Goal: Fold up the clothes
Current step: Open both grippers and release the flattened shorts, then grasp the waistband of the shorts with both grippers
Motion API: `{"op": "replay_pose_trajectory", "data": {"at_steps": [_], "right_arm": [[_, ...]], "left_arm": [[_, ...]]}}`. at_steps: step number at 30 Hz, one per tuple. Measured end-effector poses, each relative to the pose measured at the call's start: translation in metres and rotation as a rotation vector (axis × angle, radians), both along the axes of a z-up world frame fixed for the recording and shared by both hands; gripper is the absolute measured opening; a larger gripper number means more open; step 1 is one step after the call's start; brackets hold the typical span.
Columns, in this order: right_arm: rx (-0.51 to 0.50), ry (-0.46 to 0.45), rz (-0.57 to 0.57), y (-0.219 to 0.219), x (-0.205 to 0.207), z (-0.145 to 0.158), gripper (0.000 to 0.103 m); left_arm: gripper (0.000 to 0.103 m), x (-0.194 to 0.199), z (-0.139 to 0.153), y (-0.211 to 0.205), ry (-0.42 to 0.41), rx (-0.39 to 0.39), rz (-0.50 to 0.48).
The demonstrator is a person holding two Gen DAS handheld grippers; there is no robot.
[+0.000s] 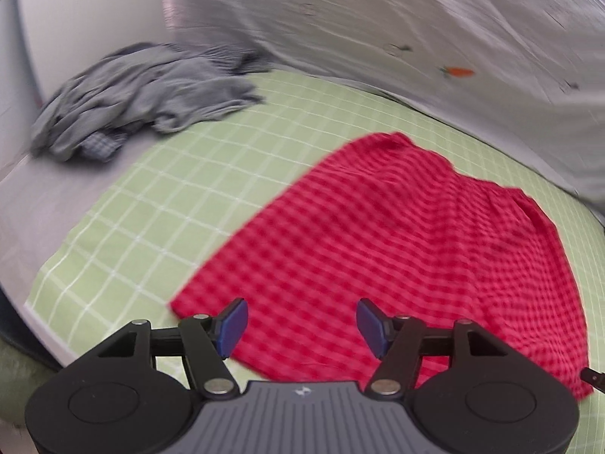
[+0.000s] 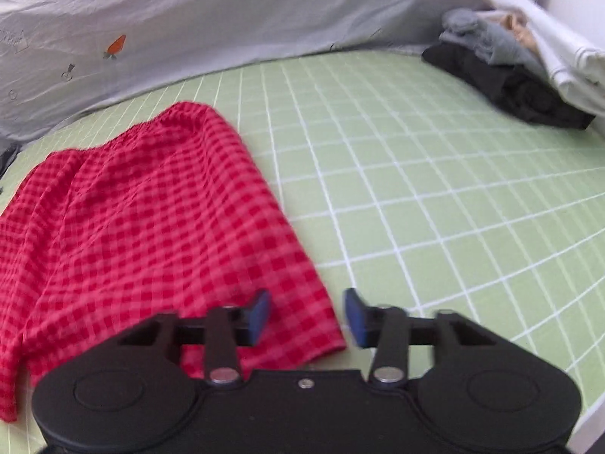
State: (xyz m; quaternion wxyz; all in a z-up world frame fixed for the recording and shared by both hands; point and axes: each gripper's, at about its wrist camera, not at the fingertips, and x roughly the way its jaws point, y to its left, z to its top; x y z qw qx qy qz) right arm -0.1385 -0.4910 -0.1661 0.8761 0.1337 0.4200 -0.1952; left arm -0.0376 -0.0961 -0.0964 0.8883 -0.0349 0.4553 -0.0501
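A pale green sheet with a white grid pattern [image 1: 159,204] covers the flat surface that carries everything; whether it is a bed or something else cannot be told. Along its far side lies a rumpled white-grey cloth printed with small figures, among them an orange carrot [image 2: 242,11].

On the green sheet lies the red-and-pink checked fabric garment [image 1: 397,249], spread mostly flat with soft ripples and a gathered far edge. In the right wrist view it fills the left half, its near right corner [image 2: 325,340] reaching between the 2 blue pads.

At the far left in the left wrist view sits a crumpled heap of grey-blue clothes [image 1: 151,94], well apart from the red garment. At the far right in the right wrist view is a pile of black, grey and white garments [image 2: 522,60], also well apart.

The left tongs [image 1: 301,325] hang wide over the garment's near edge, blue pads [image 1: 234,325] apart with nothing between them. The right tongs [image 2: 307,316] are also spread, empty, above the garment's near right corner; contact with the cloth cannot be told. Both views are slightly blurred.
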Motion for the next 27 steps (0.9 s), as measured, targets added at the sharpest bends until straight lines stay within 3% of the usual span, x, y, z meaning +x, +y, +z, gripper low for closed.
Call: {"op": "replay_pose_trajectory", "data": {"at_steps": [1,5,12,14,18,24,27], "right_arm": [[-0.011,0.008,0.011,0.001,-0.001,-0.002,0.019],[-0.069,0.02,0.038,0.006,-0.005,-0.005,0.002],[-0.111,0.071,-0.036,-0.008,-0.011,0.0,0.002],[-0.125,0.062,-0.035,-0.007,-0.007,0.007,0.006],[-0.16,-0.013,-0.012,-0.003,0.014,0.028,0.048],[-0.135,-0.054,0.107,0.011,0.079,0.038,0.061],[-0.096,-0.07,0.154,0.017,0.116,0.036,0.062]], "left_arm": [[0.065,0.001,0.0,-0.006,-0.001,0.005,-0.016],[0.065,0.004,0.0,-0.03,-0.004,0.023,-0.073],[0.065,0.021,-0.002,-0.043,-0.002,0.038,-0.094],[0.065,0.027,-0.003,-0.045,-0.001,0.043,-0.096],[0.065,0.049,-0.008,-0.041,0.017,0.053,-0.098],[0.071,0.087,-0.013,-0.05,0.022,0.062,-0.115],[0.071,0.113,-0.016,-0.054,0.021,0.065,-0.124]]}}
